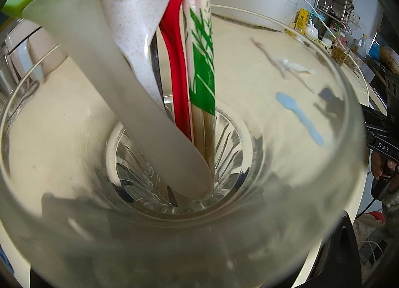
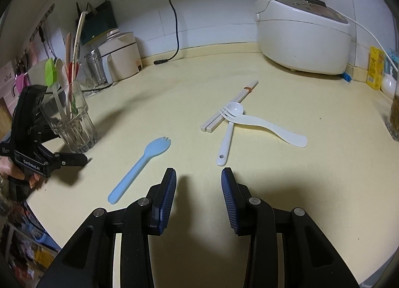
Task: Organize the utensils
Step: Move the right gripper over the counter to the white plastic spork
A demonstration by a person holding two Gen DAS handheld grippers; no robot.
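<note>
Nearest to the right wrist camera is the right hand-held gripper (image 2: 198,172), low over the near edge of the cream desk (image 2: 274,83). Its two blue ribbed pads (image 2: 169,189) stand apart and nothing is between them.

Just beyond it, on the desk, lies a light blue spork (image 2: 139,163), its tines pointing toward the back wall. To the right of it, toward the middle of the desk, lies a small heap: a pair of pale chopsticks (image 2: 230,104), a white fork (image 2: 264,124) with its tines resting over the chopsticks, and a white spoon (image 2: 228,137) with its bowl under the tines of the fork. A white rice cooker (image 2: 303,41) stands at the back right corner.

Near the left edge of the desk stands a clear ribbed glass (image 2: 72,123). Utensils are upright inside it: a spatula with a green head (image 2: 51,72), a white spoon-like piece, red pieces and long chopsticks. In the left wrist view I look straight down into this glass (image 1: 344,123) and see a frosted white handle (image 1: 119,93), a speckled white utensil (image 1: 132,13), a red utensil (image 1: 178,76) and chopsticks in a green printed sleeve (image 1: 203,63), all leaning on its bottom.

The left hand-held gripper (image 2: 81,159), held by a hand (image 2: 15,168), is at the glass. One finger lies beside the base of the glass, but the other is hidden, so I cannot tell whether it grips the glass.
</note>
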